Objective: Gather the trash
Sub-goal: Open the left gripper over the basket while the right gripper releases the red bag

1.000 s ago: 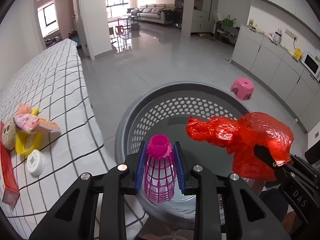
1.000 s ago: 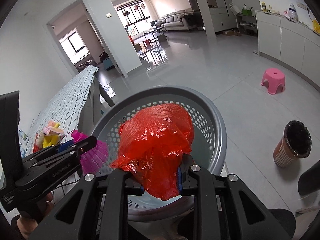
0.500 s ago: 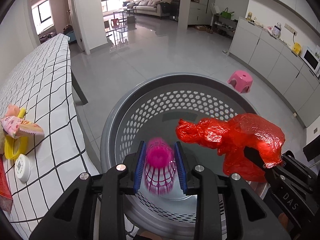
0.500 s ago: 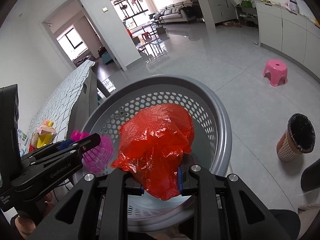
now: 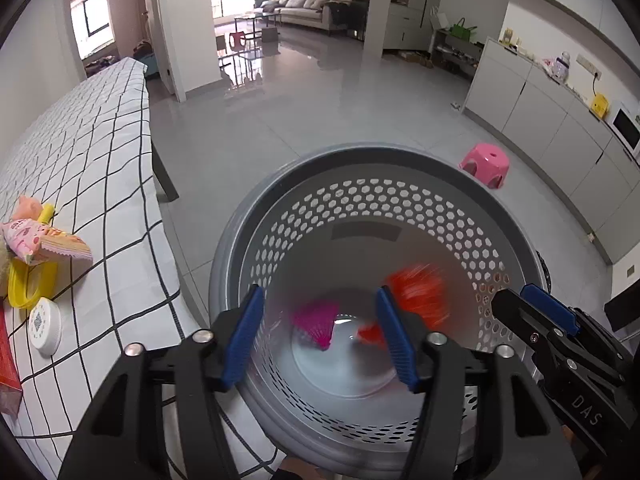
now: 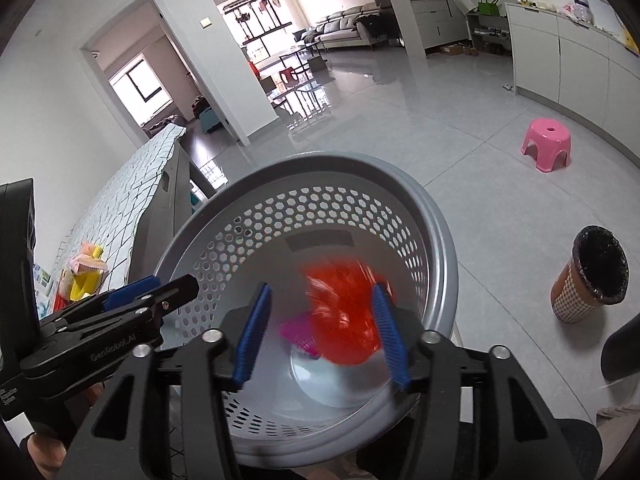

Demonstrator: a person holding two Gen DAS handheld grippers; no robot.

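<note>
— How did the two grippers stand?
— The left gripper (image 5: 320,336) and the right gripper (image 6: 322,330) hung over the grey basket (image 5: 460,176), jaws spread wide, gripping nothing.
— And inside it?
— A blurred pink shuttlecock (image 5: 316,322) and a red plastic bag (image 6: 344,316). Beyond, a pink stool (image 6: 546,150) stood on the floor.

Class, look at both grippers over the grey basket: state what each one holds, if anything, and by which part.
Nothing is held. The left gripper and right gripper are both open; the pink shuttlecock and red plastic bag appear blurred inside the basket.
</note>
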